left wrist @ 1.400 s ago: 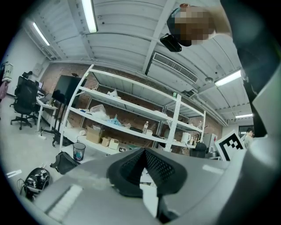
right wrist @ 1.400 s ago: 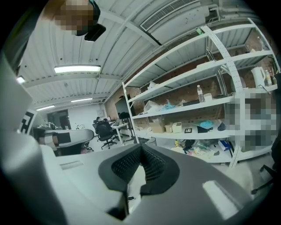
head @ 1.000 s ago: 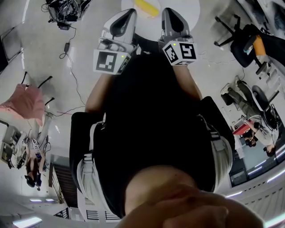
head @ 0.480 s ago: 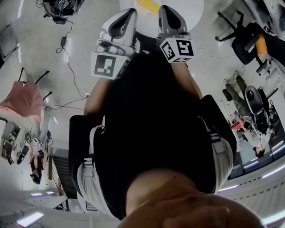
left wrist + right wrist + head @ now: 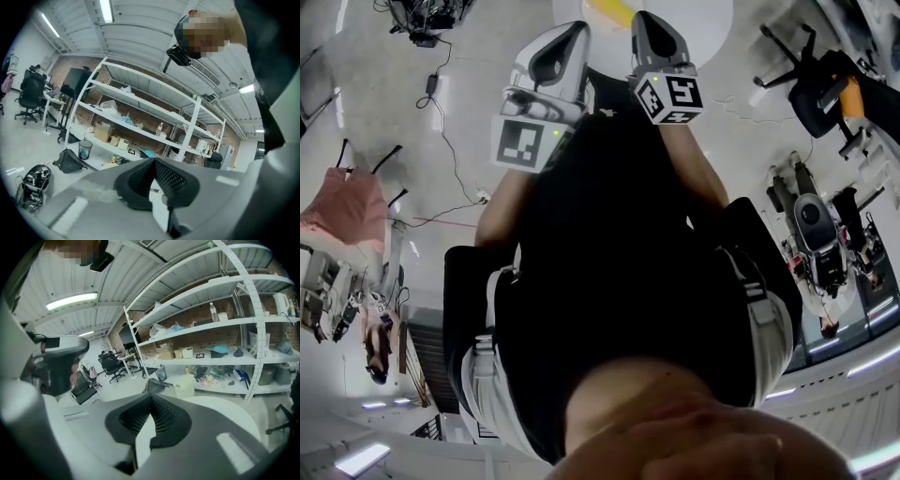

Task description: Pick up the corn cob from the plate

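In the head view a yellow oblong thing, likely the corn cob (image 5: 609, 10), lies on a round white table (image 5: 708, 19) at the top edge; no plate can be made out. Both grippers are held in front of my black top, pointing toward that table. The left gripper (image 5: 572, 28) is just left of the yellow thing and the right gripper (image 5: 649, 19) just right of it. In the left gripper view the left gripper (image 5: 153, 160) has its jaws together with nothing between them. The right gripper (image 5: 151, 397) is likewise shut and empty, above the white table (image 5: 229, 406).
Office chairs (image 5: 825, 84) stand at the right. Cables and equipment (image 5: 431, 23) lie on the floor at upper left, and a pink cloth (image 5: 347, 211) hangs on a chair at left. White shelving with boxes (image 5: 211, 324) fills the background of both gripper views (image 5: 140, 117).
The right gripper has shifted a little toward the picture's top, nearer the white table. The left gripper has barely moved. Both stay shut.
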`<act>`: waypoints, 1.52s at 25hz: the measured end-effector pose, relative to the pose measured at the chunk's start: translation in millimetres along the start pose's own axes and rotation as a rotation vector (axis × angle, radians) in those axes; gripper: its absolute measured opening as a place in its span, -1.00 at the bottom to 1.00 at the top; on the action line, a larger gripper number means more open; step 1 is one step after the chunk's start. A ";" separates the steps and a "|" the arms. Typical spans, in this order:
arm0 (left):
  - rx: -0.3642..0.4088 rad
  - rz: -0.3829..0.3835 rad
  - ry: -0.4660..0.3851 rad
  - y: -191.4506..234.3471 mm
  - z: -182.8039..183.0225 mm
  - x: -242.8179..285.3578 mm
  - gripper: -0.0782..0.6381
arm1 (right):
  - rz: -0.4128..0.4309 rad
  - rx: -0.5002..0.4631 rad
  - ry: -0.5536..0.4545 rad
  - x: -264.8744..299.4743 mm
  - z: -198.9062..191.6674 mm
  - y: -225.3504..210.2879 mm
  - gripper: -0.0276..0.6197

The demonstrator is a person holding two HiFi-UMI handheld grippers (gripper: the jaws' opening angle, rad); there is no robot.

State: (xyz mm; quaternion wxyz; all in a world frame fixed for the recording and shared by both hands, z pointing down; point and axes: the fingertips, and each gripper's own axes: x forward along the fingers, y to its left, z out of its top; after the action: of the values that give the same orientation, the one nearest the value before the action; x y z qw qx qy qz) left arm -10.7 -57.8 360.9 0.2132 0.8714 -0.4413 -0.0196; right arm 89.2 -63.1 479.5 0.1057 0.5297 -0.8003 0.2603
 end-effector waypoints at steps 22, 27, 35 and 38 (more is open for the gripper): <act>-0.052 0.009 0.013 23.4 -10.0 14.5 -0.78 | -0.012 -0.020 0.176 44.8 -67.5 -13.0 -0.90; -0.061 0.017 0.022 26.9 -12.6 20.1 -0.78 | -0.012 -0.030 0.217 50.3 -77.1 -16.7 -0.90; -0.081 0.029 0.026 30.4 -16.8 31.0 -0.78 | -0.031 -0.061 0.328 58.1 -98.6 -25.7 -0.90; -0.088 0.030 0.026 32.1 -17.9 35.8 -0.78 | -0.034 -0.071 0.382 63.2 -108.8 -28.9 -0.89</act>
State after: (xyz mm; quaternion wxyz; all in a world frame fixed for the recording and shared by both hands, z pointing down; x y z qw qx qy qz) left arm -9.3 -96.0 395.2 0.2572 0.8546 -0.4505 -0.0246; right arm 77.4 -64.5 608.0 0.2789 0.4802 -0.7652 0.3258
